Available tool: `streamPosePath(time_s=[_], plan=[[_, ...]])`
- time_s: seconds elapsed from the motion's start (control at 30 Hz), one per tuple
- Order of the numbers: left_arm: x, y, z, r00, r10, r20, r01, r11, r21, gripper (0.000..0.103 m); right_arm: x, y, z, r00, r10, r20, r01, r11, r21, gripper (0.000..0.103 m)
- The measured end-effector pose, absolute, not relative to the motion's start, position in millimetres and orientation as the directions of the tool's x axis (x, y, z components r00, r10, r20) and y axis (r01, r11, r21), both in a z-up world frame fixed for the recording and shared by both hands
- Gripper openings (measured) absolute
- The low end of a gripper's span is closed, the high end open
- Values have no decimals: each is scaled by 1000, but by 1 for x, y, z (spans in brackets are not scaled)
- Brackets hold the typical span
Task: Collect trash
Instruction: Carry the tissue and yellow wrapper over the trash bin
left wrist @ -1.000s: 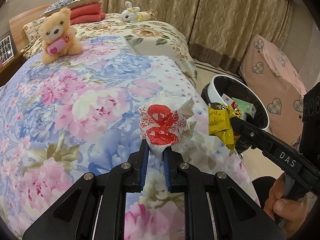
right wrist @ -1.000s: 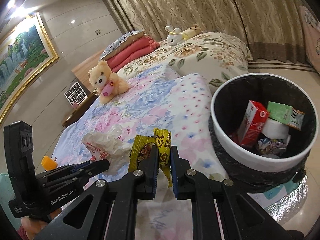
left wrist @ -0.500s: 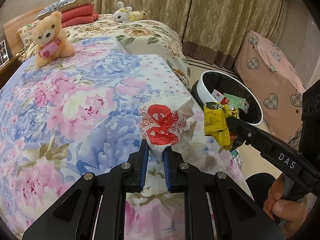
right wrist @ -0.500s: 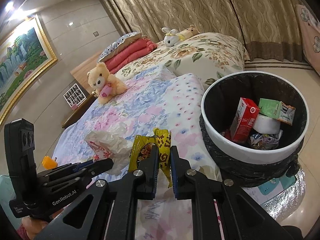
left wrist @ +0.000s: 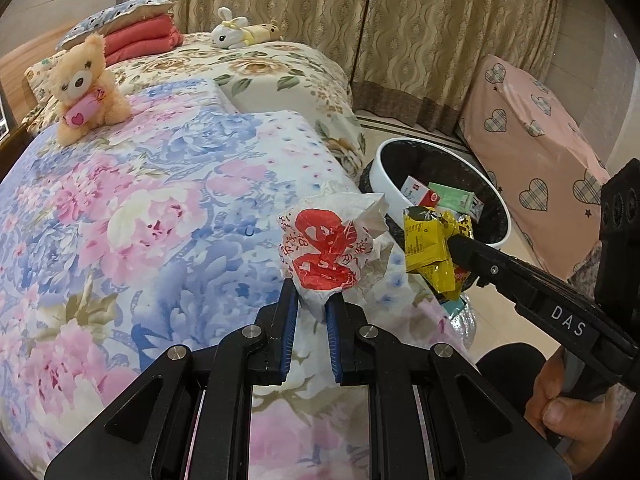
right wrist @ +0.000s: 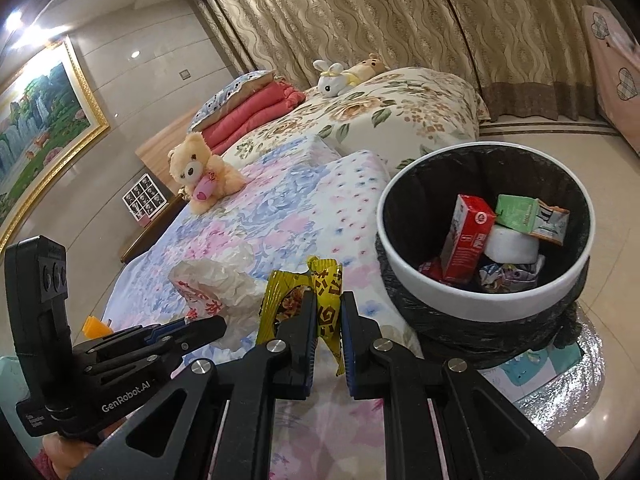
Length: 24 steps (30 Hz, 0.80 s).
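My left gripper (left wrist: 311, 298) is shut on a crumpled white plastic bag with red print (left wrist: 326, 250), held above the floral bed. The bag also shows in the right wrist view (right wrist: 218, 280). My right gripper (right wrist: 326, 300) is shut on a yellow snack wrapper (right wrist: 320, 298), which also shows in the left wrist view (left wrist: 430, 248) just right of the bag. The white trash bin with a black liner (right wrist: 480, 292) stands beside the bed, right of both grippers, with cartons and paper inside. It also shows in the left wrist view (left wrist: 400, 196).
A teddy bear (left wrist: 86, 88) sits on the floral bedspread (left wrist: 140, 220). A plush rabbit (left wrist: 232, 34) and folded red quilts (left wrist: 140, 40) lie at the far end. A pink heart-patterned cover (left wrist: 532, 152) is beyond the bin. A silver mat (right wrist: 568, 384) lies under the bin.
Both grippers, still holding their trash, have shifted relative to the bin; the bin now sits closer and more central in the right wrist view.
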<state>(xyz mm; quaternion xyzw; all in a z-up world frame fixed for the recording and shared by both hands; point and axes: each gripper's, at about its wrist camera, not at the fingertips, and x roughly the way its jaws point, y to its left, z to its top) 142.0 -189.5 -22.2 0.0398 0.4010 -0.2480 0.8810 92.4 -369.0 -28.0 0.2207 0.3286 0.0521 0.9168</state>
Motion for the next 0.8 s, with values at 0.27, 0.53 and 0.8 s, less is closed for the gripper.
streamPosePath(time_s=[0.27,0.53,0.8], plan=[[140,-203,-21,547,-416,-727,490,863,-125,13,89,-384,-27,781,225,-583,69,896,438,12],[140,-215,-23,534,-421,-734,506,854,-121,13,87,-398,-27,784,207,-585,89,895,436,12],[141,-230,-21,527,-428,-734,526,843,-113,13,85,-413,-24,790,187,-584,107,895,432,12]])
